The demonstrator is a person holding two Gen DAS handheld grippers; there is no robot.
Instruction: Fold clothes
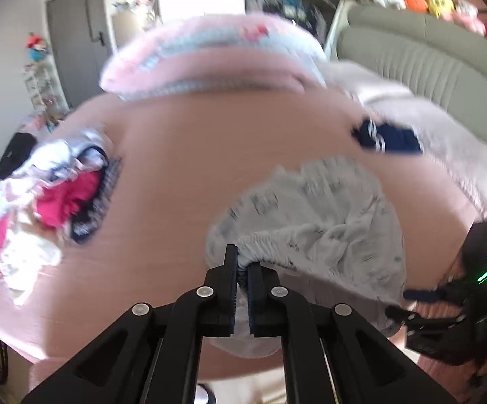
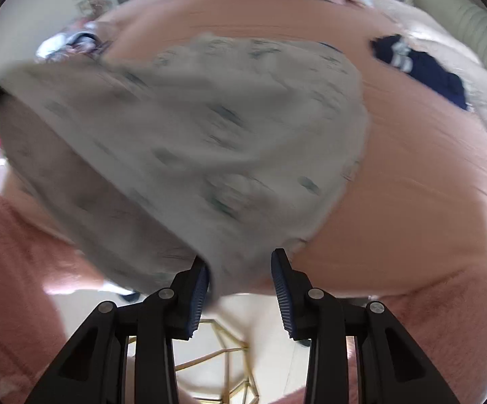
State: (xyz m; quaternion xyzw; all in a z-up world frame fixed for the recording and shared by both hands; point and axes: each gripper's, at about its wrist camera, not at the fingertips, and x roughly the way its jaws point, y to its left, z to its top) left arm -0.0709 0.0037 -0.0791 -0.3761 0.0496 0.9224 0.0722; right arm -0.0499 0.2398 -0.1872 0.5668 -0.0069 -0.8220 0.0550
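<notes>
My left gripper [image 1: 241, 269] sits at the lower centre of its frame, angled downward, with jaws pressed together and pinching the elastic waistband of the grey garment [image 1: 311, 208]. My right gripper [image 2: 240, 269], lower centre of its frame, points steeply down; its jaws stand apart, cloth hanging between them, without pressing.

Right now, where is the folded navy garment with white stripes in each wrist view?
Left wrist view: the navy garment lies upper right, on the pink bedspread, beyond the grey printed garment.
Right wrist view: the navy garment sits at upper right, past the grey printed garment.
Shared landmark: the grey headboard beyond it.
</notes>
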